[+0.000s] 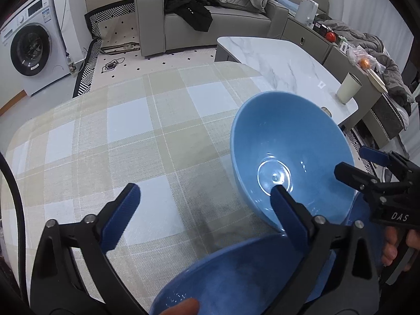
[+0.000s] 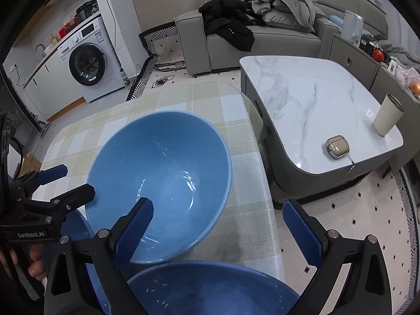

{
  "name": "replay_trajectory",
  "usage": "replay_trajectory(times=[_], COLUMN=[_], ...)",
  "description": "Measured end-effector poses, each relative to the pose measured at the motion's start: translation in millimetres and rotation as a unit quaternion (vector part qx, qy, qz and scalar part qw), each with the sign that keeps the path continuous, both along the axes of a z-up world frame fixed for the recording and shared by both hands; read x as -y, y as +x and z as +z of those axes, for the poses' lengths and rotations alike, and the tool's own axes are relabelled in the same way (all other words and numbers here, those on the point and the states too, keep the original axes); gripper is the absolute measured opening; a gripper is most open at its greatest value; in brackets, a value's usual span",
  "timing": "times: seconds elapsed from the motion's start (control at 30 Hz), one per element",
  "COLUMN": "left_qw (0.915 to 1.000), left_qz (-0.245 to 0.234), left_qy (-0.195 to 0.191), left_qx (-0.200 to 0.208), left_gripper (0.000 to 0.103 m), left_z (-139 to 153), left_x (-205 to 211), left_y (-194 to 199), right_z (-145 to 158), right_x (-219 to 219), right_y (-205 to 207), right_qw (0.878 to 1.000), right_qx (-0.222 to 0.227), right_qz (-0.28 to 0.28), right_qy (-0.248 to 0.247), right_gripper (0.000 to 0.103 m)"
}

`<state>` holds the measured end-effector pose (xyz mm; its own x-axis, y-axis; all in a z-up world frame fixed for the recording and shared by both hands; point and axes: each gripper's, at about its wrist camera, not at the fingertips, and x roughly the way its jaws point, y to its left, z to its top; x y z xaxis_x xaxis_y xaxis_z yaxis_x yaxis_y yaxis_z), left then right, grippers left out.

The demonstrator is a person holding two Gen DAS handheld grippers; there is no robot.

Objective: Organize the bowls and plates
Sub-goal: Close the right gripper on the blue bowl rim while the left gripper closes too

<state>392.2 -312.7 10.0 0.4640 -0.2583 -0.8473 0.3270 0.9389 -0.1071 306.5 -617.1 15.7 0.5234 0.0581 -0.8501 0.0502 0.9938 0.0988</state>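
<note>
**Two blue bowls at the near edge of the checked cloth**

Behind everything sits a grey sofa (image 2: 262, 39) heaped with dark and grey clothes, a white washing machine (image 2: 86, 65) off to one side, and a marble coffee table (image 2: 309, 97) carrying a cream cup (image 2: 388, 118) and a small earbud case (image 2: 337, 147). Nearer to me, the surface (image 1: 118, 136) wears a beige-and-white checked cloth.

On that cloth I see the light blue bowl (image 2: 162, 183), tilted so its opening faces my cameras, its lower rim down against the cloth by the surface's near right corner. Just in front of it, at the bottom of both views, lies the darker blue bowl (image 2: 210, 288), partly tucked under my tools.

My left tool (image 1: 207, 210) is spread wide; one blue pad reaches over the light bowl's near rim, the other hangs over bare cloth, and neither presses anything. My right tool (image 2: 218, 225) is spread wide as well, one finger just inside the light bowl's rim, the other out past the surface's edge above the floor. I can see part of a hand (image 1: 393, 246) gripping the right tool's handle.
</note>
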Motion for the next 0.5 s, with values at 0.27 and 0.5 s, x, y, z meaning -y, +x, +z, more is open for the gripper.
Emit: replay_trajectory(times=[0.27,0.5], left_qw=[0.9996,0.9989], left_qz=[-0.016,-0.03], left_qy=[-0.02,-0.033], left_qx=[-0.008,-0.014], left_gripper=[0.061,0.039], left_z=[-4,-6], left_x=[6,12], left_y=[6,6], right_z=[-11,-11], right_x=[-1,-1], right_y=[6,6], right_qw=[1.0,1.0], right_qx=[-0.014,-0.01], right_qz=[0.018,0.019], right_qy=[0.01,0.012], right_gripper=[0.066,0.045])
